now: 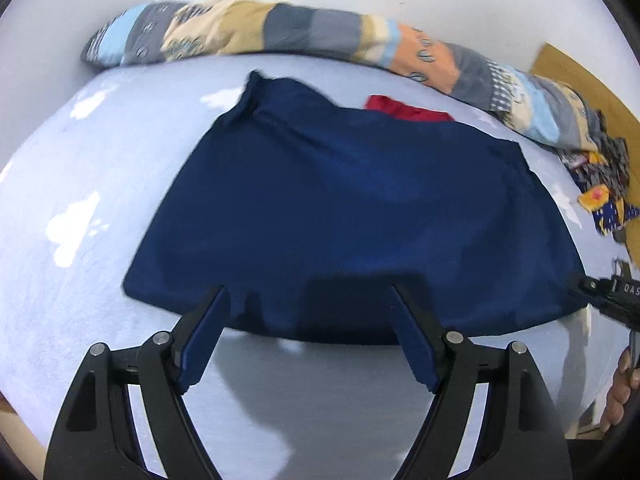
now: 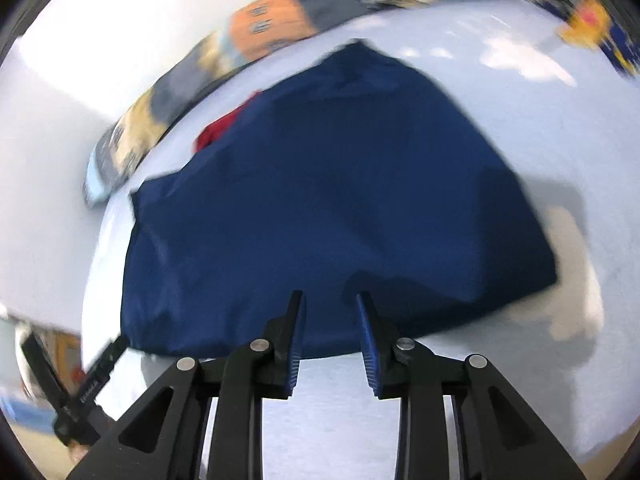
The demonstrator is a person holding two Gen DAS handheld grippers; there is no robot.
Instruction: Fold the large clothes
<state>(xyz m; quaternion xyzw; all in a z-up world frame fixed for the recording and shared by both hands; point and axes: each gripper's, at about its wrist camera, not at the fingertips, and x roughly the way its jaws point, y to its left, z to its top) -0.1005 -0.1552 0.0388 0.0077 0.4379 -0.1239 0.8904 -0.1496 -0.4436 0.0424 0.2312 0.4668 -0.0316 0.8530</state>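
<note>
A large navy blue garment (image 1: 340,208) lies spread flat on a pale blue bed sheet (image 1: 100,184); it also fills the middle of the right wrist view (image 2: 328,208). My left gripper (image 1: 310,296) is open and empty, fingertips just over the garment's near hem. My right gripper (image 2: 330,300) is partly open and empty, also at the near hem; its view is blurred. The right gripper shows at the right edge of the left wrist view (image 1: 608,296), near the garment's right corner. The left gripper shows at the lower left of the right wrist view (image 2: 100,372).
A red cloth (image 1: 404,110) peeks out behind the garment, also seen in the right wrist view (image 2: 218,128). A rolled patchwork quilt (image 1: 280,32) lies along the white wall. A colourful fabric heap (image 1: 600,184) sits at the right beside a wooden board (image 1: 580,68).
</note>
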